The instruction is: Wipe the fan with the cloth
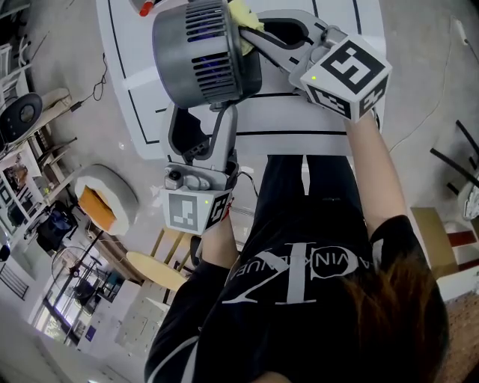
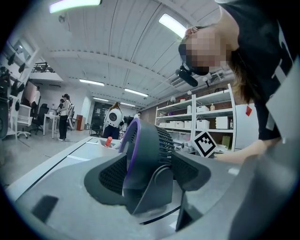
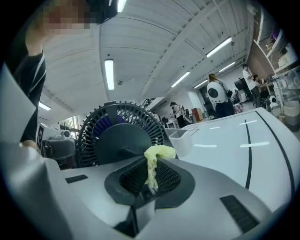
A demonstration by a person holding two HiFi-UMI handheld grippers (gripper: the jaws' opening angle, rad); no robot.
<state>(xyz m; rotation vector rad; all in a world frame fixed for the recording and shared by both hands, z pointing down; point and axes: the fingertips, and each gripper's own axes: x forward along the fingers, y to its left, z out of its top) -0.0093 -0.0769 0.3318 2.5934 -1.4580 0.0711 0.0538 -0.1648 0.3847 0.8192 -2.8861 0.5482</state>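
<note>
A grey fan with a purple inner ring stands on the white table, its slatted housing seen from above. My left gripper is shut on the fan's stand, one jaw on each side; in the left gripper view the fan fills the gap of that gripper. My right gripper comes in from the right, shut on a yellow cloth that touches the fan's housing. In the right gripper view the cloth sticks up from the gripper right in front of the fan's grille.
A red-capped item lies at the table's far edge behind the fan. A white bin stands beyond the fan. Black lines cross the tabletop. A round stool and clutter sit on the floor to the left. People stand far off.
</note>
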